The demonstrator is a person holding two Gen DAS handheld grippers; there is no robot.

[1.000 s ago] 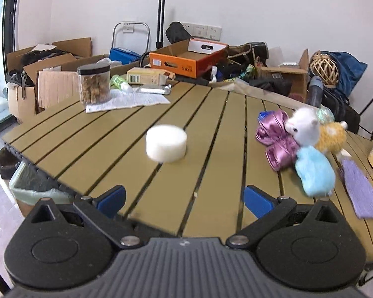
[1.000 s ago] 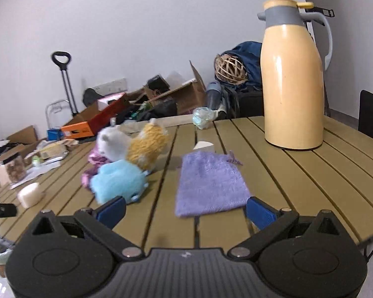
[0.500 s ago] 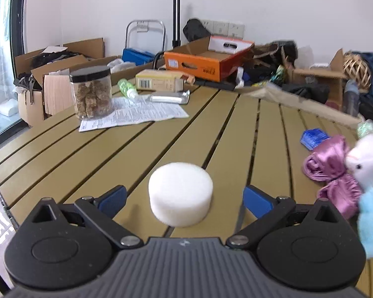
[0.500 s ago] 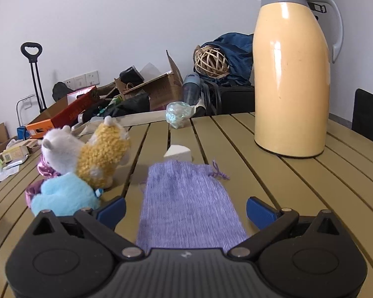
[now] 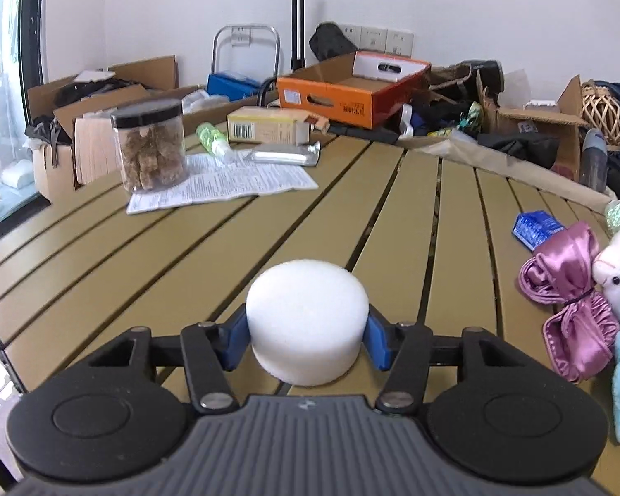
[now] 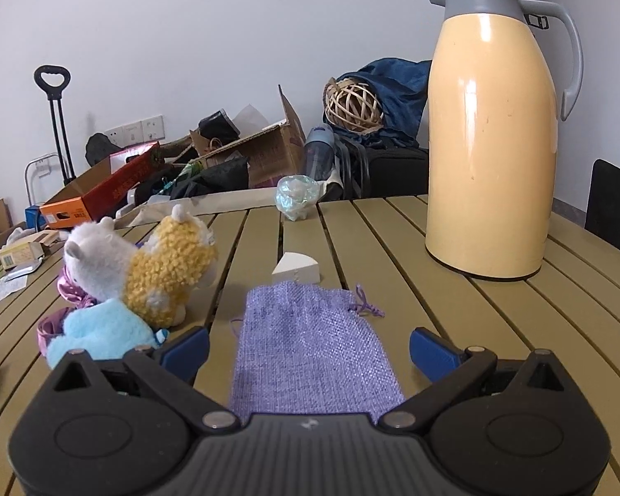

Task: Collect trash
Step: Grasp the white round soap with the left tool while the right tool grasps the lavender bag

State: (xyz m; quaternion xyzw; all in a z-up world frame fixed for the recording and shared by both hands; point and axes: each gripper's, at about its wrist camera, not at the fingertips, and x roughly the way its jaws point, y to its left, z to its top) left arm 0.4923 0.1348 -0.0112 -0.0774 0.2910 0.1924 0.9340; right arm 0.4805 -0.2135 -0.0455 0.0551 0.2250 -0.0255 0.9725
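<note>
Left gripper (image 5: 306,337), wide a second ago, is now closing onto the white foam cylinder (image 5: 306,326); pads are touching it. Right gripper (image 6: 308,349) is held open over the purple woven pouch (image 6: 312,355), the pouch's drawstring end at 12 o'clock.

Wide bare slats of the olive-brown slatted worktop (image 5: 227,256) lie open ahead of the left hand-held gripper (image 5: 306,337), whose jaws are closing on the white foam cylinder (image 5: 306,326). Far left, a clear jar with a black lid (image 5: 149,144) blocks. On the right side, the pile of plush toys (image 6: 136,285) crowds one flank, the tall cream thermos jug (image 6: 492,140) the other; a flat purple mesh pouch (image 6: 310,355) fills the lane between.
</note>
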